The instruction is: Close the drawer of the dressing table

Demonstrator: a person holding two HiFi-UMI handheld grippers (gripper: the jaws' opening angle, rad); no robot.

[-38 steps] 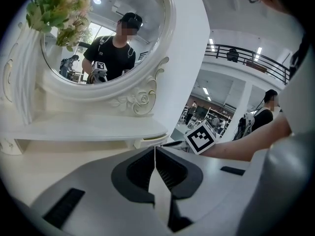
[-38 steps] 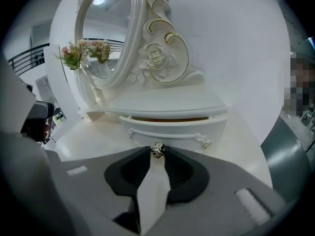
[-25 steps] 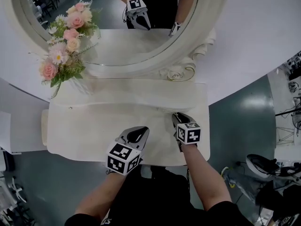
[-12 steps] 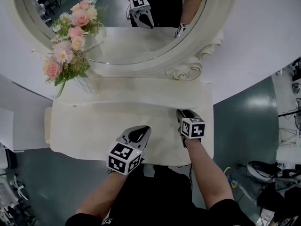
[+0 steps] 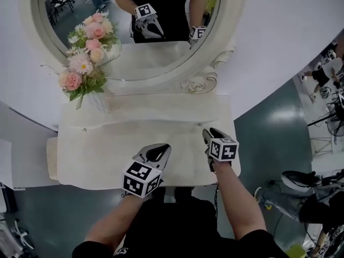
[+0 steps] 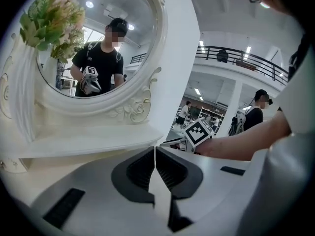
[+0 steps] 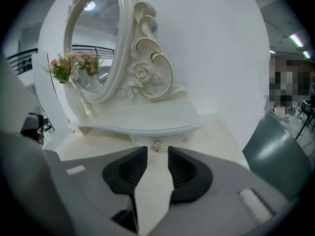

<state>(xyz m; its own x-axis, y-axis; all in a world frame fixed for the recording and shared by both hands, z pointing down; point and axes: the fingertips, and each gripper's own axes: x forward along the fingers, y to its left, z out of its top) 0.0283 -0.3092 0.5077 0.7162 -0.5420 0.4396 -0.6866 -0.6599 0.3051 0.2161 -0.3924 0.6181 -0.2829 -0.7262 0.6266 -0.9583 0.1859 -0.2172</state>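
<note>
Left gripper (image 6: 155,149) pinched shut. Right gripper (image 7: 157,154) has just been opening, empty, beside the knob (image 7: 156,147). A snag there could reopen the drawer (image 7: 171,140).

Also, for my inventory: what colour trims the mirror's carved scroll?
Gold, on the cream scroll; clearest in the right gripper view.

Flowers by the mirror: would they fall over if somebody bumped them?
Probably. The flower bunch has its blooms crowded up top on thin stems beside the mirror, so a bump might tip it. The petals look soft, likely floppy and light.
</note>
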